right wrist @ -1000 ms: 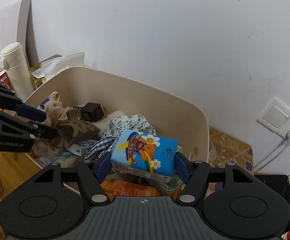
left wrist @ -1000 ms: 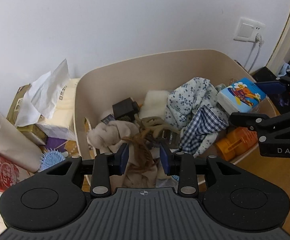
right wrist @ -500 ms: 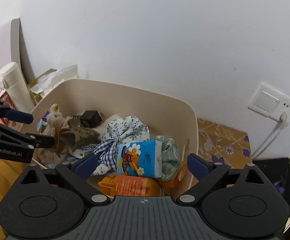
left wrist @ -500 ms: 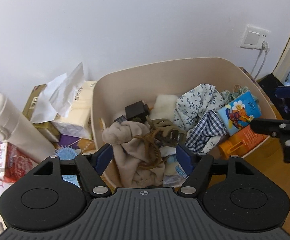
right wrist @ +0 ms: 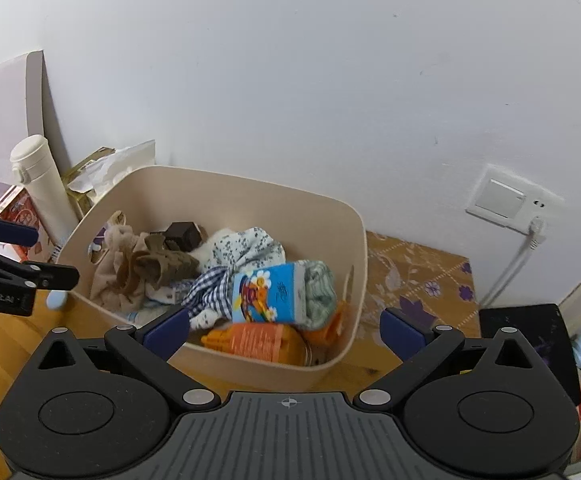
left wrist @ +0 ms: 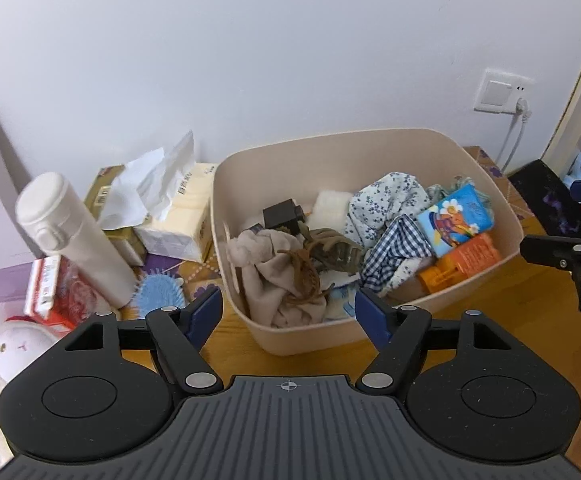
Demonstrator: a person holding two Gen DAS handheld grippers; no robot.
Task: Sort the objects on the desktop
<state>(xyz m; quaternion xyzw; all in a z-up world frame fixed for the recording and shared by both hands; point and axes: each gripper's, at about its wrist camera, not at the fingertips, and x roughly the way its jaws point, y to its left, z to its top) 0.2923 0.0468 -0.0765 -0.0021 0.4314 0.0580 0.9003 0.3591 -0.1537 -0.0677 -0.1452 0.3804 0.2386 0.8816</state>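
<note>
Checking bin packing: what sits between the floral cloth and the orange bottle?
In the left wrist view, the blue-checked cloth and the blue cartoon tissue pack lie between the floral cloth and the orange bottle.

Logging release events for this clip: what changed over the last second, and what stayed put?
Both tools let go and backed away from the bin. The left tool released the beige cloth; the right tool dropped the blue tissue pack onto the clothes. Both sets of jaws are opening, with nothing between them. The bin, flask and other clutter stayed put.
</note>
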